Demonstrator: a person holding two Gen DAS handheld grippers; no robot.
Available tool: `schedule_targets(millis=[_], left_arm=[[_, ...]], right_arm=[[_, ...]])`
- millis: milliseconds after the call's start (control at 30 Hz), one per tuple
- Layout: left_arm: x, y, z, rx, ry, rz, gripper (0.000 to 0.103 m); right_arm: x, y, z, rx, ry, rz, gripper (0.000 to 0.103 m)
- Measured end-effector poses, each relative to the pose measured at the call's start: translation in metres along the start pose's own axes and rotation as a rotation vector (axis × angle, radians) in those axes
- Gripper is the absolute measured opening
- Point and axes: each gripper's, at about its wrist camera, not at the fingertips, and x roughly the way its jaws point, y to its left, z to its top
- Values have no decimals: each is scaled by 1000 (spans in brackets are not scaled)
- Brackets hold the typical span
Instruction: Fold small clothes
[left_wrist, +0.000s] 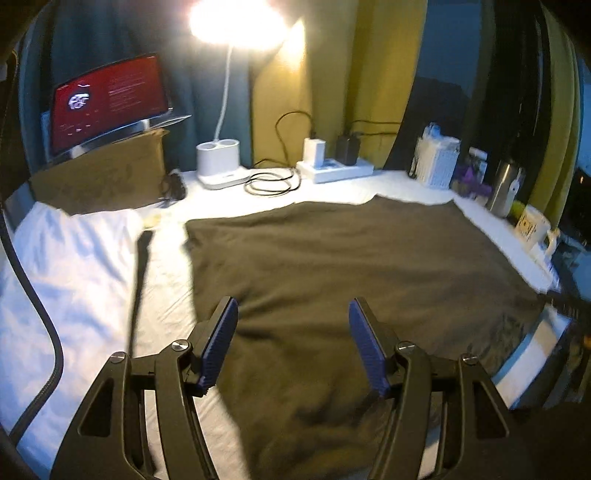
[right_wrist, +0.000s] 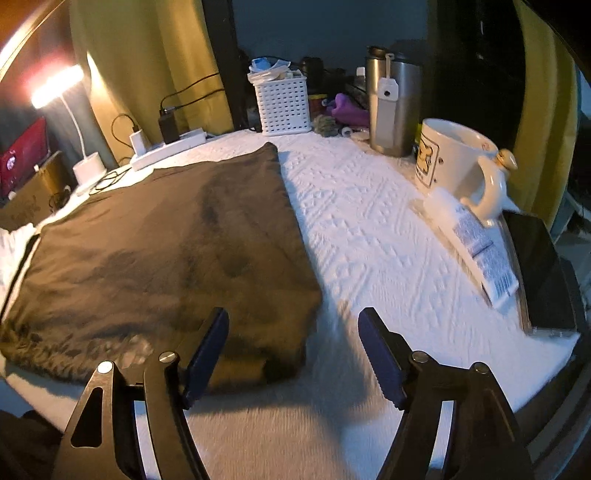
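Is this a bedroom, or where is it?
Probably a desk or table in someone's home, maybe a bedroom. A lit desk lamp and an open laptop stand at the back, a big mug sits at the side, and curtains hang behind. A dark garment lies spread flat.

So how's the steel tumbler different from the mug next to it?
The steel tumbler is tall, narrow and metallic grey; the mug is shorter, wider and cream with a printed picture. The mug has a side handle and is open-topped; the tumbler has a lid. Both stand upright on the white cloth.
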Motion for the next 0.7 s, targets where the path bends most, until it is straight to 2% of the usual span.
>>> schedule_targets(millis=[167,433,567,700], left_arm=[[13,-13,10,-32,0,-30,63],[25,-5,14,-97,2,1,63],[28,-2,13,-99,7,9,63],[31,3,11,-100,13,15,63]], right_arm=[[-1,1,-16,48,59,80,75],[4,13,-16,98,92,158,77],[11,22,-11,100,80,160,83],[19,24,-4,111,61,164,84]])
